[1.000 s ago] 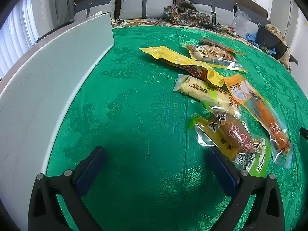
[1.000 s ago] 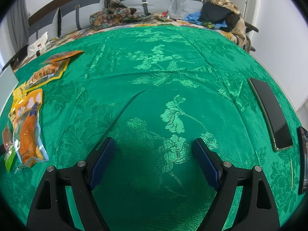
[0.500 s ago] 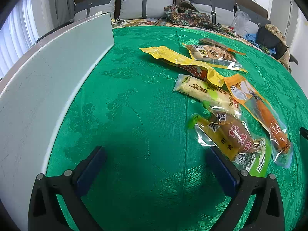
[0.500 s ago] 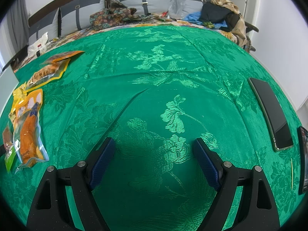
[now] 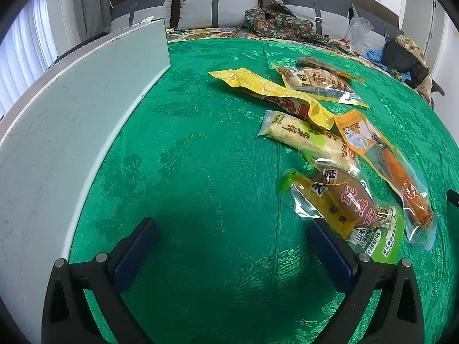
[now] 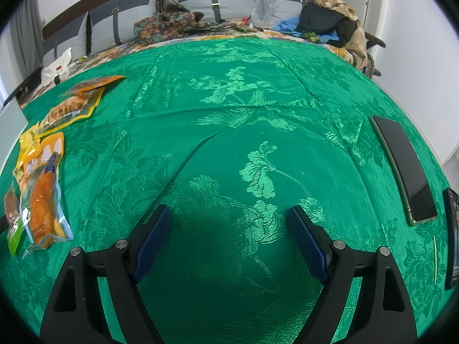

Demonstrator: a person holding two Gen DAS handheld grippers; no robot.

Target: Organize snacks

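Observation:
Several snack packets lie in a loose row on the green cloth, right of centre in the left wrist view. Nearest is a clear packet with a brown snack point(image 5: 348, 203), then a pale cream packet point(image 5: 307, 139), an orange sausage packet point(image 5: 384, 160), a yellow packet point(image 5: 272, 91) and a clear-and-yellow packet point(image 5: 318, 81) at the back. My left gripper point(image 5: 231, 229) is open over bare cloth, its right finger close to the brown packet. My right gripper point(image 6: 228, 213) is open over bare cloth, well right of the orange sausage packet point(image 6: 41, 189) and another orange-yellow packet point(image 6: 71, 107).
A long white board point(image 5: 71, 132) stands along the left edge of the green cloth. Two dark phones point(image 6: 406, 169) lie near the right edge, with a thin stick point(image 6: 435, 258) beside them. Cushions, clothes and bags line the sofa point(image 6: 218, 3) behind.

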